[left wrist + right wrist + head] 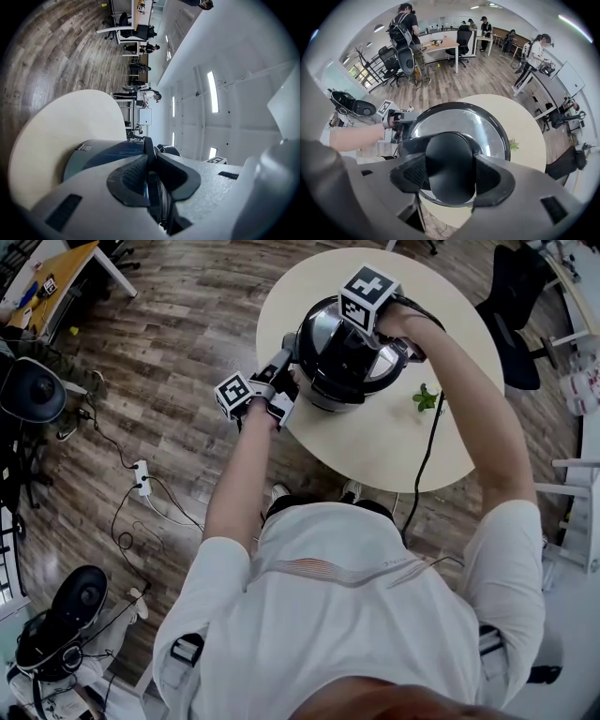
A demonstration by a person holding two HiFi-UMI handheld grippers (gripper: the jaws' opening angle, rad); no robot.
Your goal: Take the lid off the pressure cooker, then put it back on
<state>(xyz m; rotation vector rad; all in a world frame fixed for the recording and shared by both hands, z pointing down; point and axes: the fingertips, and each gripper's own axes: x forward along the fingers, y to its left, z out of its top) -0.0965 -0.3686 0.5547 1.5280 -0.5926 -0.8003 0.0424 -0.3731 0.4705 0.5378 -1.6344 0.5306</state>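
Observation:
A black and silver pressure cooker [330, 360] stands on the round cream table [375, 442], near its left edge. My right gripper [364, 332] points straight down over the glossy lid [485, 124], and its pads sit against both sides of the lid's black knob [450, 161]. From the left, my left gripper [283, 362] reaches in level. In the left gripper view its jaws [150, 174] are shut on the cooker's thin black side handle [148, 149], with the grey-blue body [103, 152] just beyond. The lid sits on the pot.
A small green sprig [425, 397] lies on the table right of the cooker, and a black cable [427, 456] runs off the near edge. A power strip [142, 477] and cords lie on the wooden floor at the left. A black chair [516, 306] stands at the far right.

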